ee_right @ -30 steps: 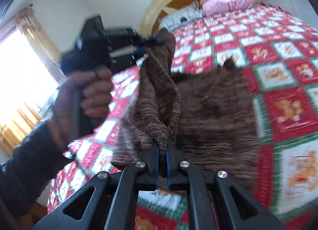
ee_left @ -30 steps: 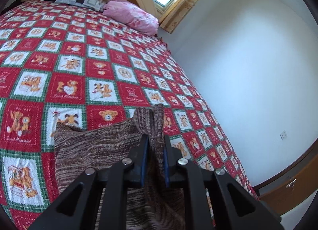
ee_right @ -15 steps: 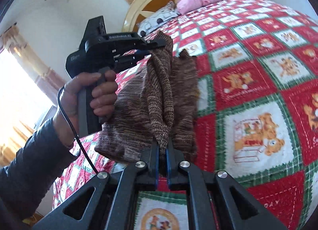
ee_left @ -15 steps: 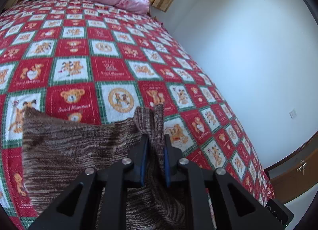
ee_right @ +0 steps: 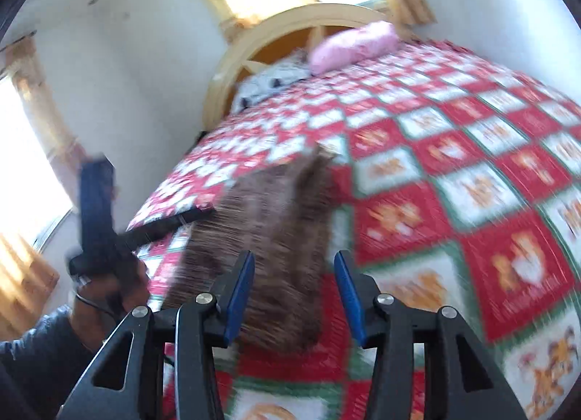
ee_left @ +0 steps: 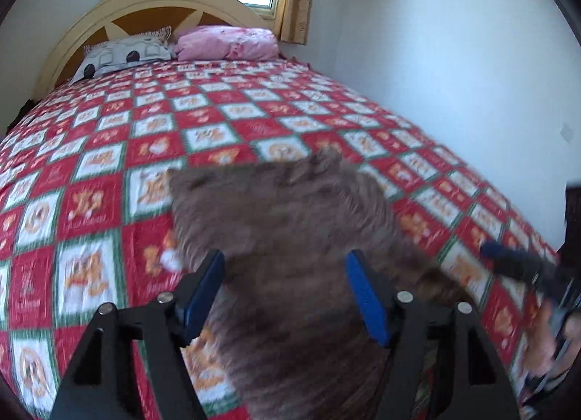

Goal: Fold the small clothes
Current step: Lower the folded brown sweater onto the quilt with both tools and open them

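Note:
A brown knitted garment (ee_left: 290,224) lies folded on the red teddy-bear quilt (ee_left: 109,151); it also shows in the right wrist view (ee_right: 276,224). Both views are blurred by motion. My left gripper (ee_left: 285,264) is open and empty just above the garment's near part. My right gripper (ee_right: 293,267) is open and empty over the garment's near end. The right gripper shows at the right edge of the left wrist view (ee_left: 523,267). The left gripper shows at the left of the right wrist view (ee_right: 170,222), beside the garment.
A grey patterned pillow (ee_left: 123,57) and a pink pillow (ee_left: 225,43) lie against the arched headboard (ee_left: 152,2). A white wall (ee_left: 454,57) runs along the bed's right side. The quilt (ee_right: 472,166) spreads right of the garment.
Both grippers have opened and let go of the garment. It has dropped from hanging between them to lying on the quilt. Both grippers have pulled back.

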Demonstrator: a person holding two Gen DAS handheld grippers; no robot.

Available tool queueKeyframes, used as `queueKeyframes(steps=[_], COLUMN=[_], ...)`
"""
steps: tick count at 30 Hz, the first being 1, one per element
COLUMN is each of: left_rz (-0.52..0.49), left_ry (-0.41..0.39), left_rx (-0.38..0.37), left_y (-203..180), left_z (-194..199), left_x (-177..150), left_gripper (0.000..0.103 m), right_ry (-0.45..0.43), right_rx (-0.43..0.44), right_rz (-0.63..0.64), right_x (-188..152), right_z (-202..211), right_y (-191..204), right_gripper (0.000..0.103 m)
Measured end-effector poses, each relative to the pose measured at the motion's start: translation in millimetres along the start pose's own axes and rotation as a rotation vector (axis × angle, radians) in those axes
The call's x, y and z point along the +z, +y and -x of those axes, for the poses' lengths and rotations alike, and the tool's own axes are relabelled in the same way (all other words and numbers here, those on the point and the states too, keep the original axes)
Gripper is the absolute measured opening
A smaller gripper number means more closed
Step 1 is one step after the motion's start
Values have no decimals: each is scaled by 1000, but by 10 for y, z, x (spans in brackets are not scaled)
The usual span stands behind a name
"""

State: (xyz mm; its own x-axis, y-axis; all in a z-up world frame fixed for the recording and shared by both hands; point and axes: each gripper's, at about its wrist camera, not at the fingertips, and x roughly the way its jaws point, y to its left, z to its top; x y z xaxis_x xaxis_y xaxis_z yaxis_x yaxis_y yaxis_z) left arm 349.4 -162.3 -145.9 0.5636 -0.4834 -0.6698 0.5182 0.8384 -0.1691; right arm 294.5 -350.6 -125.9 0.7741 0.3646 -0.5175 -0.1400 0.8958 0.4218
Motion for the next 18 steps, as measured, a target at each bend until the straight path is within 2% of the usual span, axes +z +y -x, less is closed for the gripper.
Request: queueKeyframes(steps=[2,3,5,6,8,11,13,15,16,18], left_rz=[24,42,51,61,83,121,149,167,186,208], left_ry=[50,65,84,78,72,40,-5,-15,-4,-5], left_rx=[35,22,13,7,-8,-11,-11,-7,-13,-23], left_y=[67,100,114,124,170,234,299,345,378,423], left_z=[-81,-123,-173,-178,-142,-12,141,186,186,185], left_x=[-158,-244,-334,-349,-334,-407,-499,-556,-573,-601], left_gripper=[72,72,73,73,76,76,81,85,85,85], right_ry=[22,37,124,182,267,247,209,155,126,106], right_rx=[62,76,72,35,-112,-110,-162,-228,-233,-183], right_rz=[44,53,57,62,53,22,83,171,201,217], right_x=[143,178,247,254,230,286,362,456,504,606], right_z=[-226,-313,-627,-817,-1116,-1058,-972,-926,-911,-976], right_y=[178,210,251,235,120,111,259,450,549,668], right_gripper=[47,47,47,47,47,47,47,47,47,47])
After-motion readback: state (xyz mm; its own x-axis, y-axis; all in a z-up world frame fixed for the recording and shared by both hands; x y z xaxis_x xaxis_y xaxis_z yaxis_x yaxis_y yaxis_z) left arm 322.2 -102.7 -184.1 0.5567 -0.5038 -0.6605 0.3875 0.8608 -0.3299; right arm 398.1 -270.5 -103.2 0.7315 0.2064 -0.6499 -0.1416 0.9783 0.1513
